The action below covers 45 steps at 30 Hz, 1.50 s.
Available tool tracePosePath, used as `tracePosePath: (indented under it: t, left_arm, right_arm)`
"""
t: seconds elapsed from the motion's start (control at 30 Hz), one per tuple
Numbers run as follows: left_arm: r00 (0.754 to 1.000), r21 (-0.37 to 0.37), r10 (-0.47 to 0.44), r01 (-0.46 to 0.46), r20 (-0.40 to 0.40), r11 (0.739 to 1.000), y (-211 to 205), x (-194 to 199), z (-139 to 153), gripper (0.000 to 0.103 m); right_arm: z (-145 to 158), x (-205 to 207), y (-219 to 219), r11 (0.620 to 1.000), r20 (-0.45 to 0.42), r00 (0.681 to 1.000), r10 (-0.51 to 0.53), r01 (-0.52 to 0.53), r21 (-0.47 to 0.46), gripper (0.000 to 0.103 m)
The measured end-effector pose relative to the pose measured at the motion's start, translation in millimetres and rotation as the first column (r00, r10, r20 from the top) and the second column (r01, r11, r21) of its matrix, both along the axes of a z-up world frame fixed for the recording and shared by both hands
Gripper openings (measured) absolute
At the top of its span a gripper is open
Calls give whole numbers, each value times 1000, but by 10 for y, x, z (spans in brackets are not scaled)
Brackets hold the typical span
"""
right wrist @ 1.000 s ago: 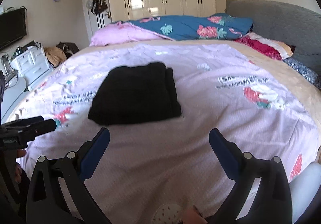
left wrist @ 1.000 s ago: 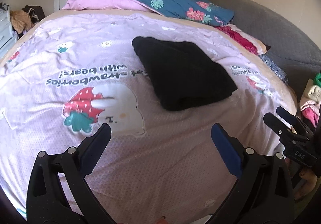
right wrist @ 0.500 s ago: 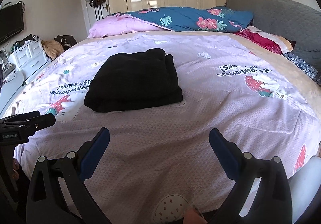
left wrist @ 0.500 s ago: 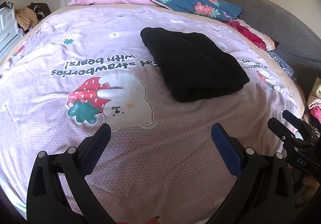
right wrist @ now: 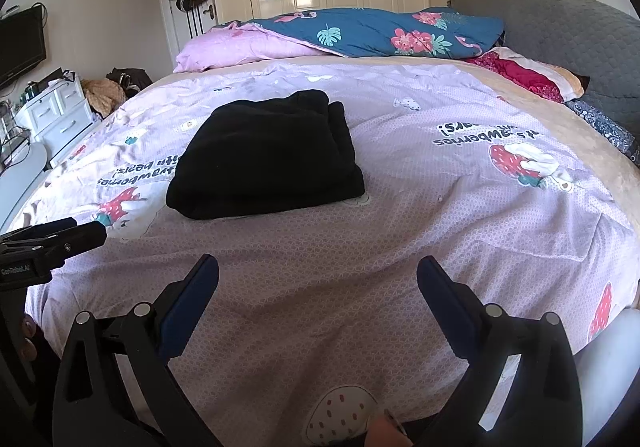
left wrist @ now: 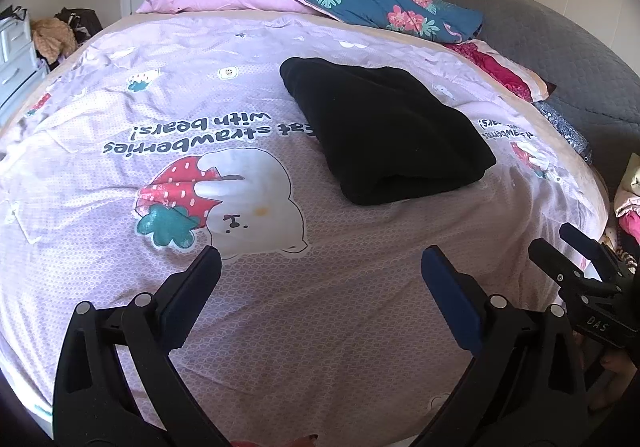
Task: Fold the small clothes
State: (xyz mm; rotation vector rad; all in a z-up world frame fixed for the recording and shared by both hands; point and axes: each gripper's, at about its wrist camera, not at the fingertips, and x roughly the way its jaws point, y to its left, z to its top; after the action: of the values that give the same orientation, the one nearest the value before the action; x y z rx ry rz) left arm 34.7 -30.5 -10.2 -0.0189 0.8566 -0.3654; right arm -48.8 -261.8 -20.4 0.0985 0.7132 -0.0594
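Left wrist view: one soft black garment (left wrist: pixel 384 131), folded into a thick rectangle, lies on the lilac dotted bedspread (left wrist: pixel 320 307) — both claws, left claw (left wrist: pixel 320 267) and right claw (right wrist: pixel 318 267), gape empty, well short of it.

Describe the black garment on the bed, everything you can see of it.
The black garment is a plain dark piece of soft, thick-looking cloth, folded into a rough rectangle of several layers, with a rounded fold along its near edge. It lies flat on the lilac bedspread, partly covering its print. Nothing else touches it: both grippers are open, short of it and empty. Its type cannot be told.
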Motion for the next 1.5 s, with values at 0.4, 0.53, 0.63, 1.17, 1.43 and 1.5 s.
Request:
tracePosePath:
  t: [0.4,0.53,0.63,1.17,1.43,1.5]
  left_arm:
    - [1000,3,13,-13,-1,1000,16,-12,3,94]
    - [1000,3,17,-17,2,1000,32,-12,14,94]
    - [1000,9,19,-19,2,1000,31,-13,10,94]
    - [1000,23,24,-24,-4,999,33,11,2,94]
    - [1000,25,25,-25,-5,999,38,21,-8,94]
    - [1000,26,26,-26,-6,999,40,22,-8,94]
  right_arm:
    - [-13,-6,2,1000,5,1000,-3,3,-3,99]
    - [-22,-8,-3,1000,5,1000,-4,4,-2,99]
    - [-21,-8,-4,1000,4,1000,-3,3,-3,99]
    - [-37,-15,11,1000,-6,1000,-5,5,-11,99]
    - [-37,-18,7,1000,-6,1000,-5,4,-12,99]
    - [-37,-16,9,1000,-7,1000,-4,4,-12,99]
